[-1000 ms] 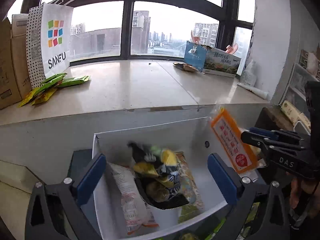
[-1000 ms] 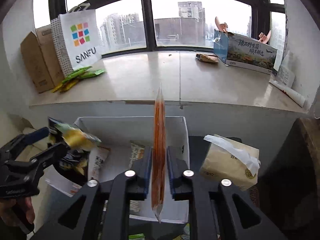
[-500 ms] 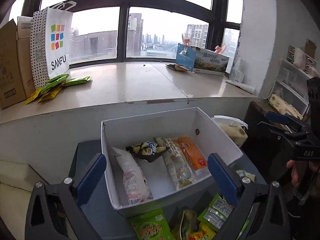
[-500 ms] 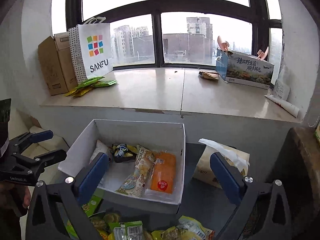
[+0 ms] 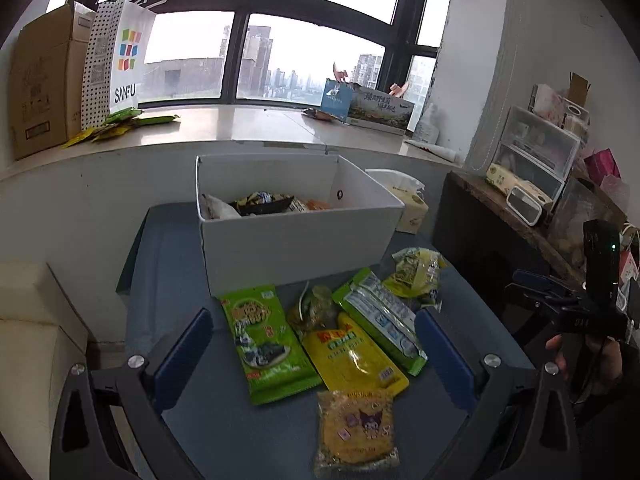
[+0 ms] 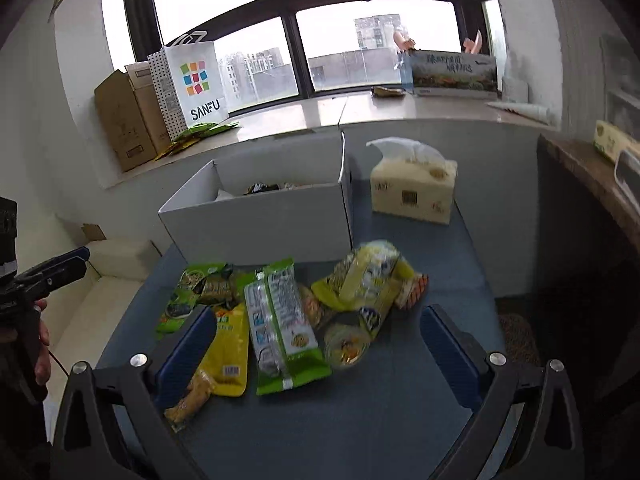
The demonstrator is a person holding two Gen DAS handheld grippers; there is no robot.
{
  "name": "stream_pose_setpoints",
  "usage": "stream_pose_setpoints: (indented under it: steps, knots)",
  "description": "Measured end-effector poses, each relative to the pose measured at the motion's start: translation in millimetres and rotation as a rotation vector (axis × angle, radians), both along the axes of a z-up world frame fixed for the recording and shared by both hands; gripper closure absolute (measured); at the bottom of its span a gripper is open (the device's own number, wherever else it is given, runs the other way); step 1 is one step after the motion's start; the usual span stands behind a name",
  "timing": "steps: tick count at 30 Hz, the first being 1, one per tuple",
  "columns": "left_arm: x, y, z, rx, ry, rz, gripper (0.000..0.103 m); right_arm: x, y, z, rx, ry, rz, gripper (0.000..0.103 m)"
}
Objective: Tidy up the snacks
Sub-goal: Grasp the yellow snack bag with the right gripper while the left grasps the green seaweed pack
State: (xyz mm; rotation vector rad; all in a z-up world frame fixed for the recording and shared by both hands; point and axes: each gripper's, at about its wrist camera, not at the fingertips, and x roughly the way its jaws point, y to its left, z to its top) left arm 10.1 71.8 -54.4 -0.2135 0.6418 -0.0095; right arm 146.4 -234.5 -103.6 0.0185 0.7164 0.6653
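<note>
A white box [image 5: 296,236] [image 6: 260,224] stands on the blue table and holds several snack packets [image 5: 264,204]. In front of it lies a loose pile: a green seaweed packet [image 5: 266,344], a yellow packet [image 5: 352,356], a green-and-white packet [image 5: 380,324] [image 6: 280,328], a Kuromi noodle packet [image 5: 356,428] and a yellow-green bag [image 6: 364,280]. My left gripper [image 5: 316,356] is open and empty above the pile. My right gripper [image 6: 316,352] is open and empty above the pile too.
A tissue pack [image 6: 414,190] stands right of the box. The windowsill behind carries a SANFU bag [image 6: 192,84], cardboard boxes [image 6: 124,120], green packets [image 5: 120,122] and a printed carton [image 5: 372,110]. A dark shelf with drawers [image 5: 536,156] is at the right.
Both grippers let go of their snacks into the box, then pulled back and dropped lower. The loose pile in front of the box now fills both views.
</note>
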Motion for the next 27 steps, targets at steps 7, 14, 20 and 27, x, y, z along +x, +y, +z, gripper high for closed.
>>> stream_pose_setpoints:
  steps: [7, 14, 20, 27]
  knots:
    - [-12.0, -10.9, -10.9, -0.039, 0.028, -0.035, 0.000, 11.3, -8.8, -17.6, 0.052, 0.065, -0.015, 0.000]
    - [-11.6, -3.1, -17.1, -0.095, 0.035, -0.030, 0.000, 68.7, 3.8, -40.3, 0.033, 0.089, -0.010, 0.000]
    - [-12.2, -1.5, -20.4, -0.095, 0.048, -0.026, 0.000, 122.1, 22.6, -61.7, -0.011, 0.107, -0.012, 0.000]
    - [-12.8, 4.6, -26.3, -0.097, 0.065, -0.009, 0.000, 143.8, 44.4, -85.4, -0.112, 0.143, 0.001, 0.040]
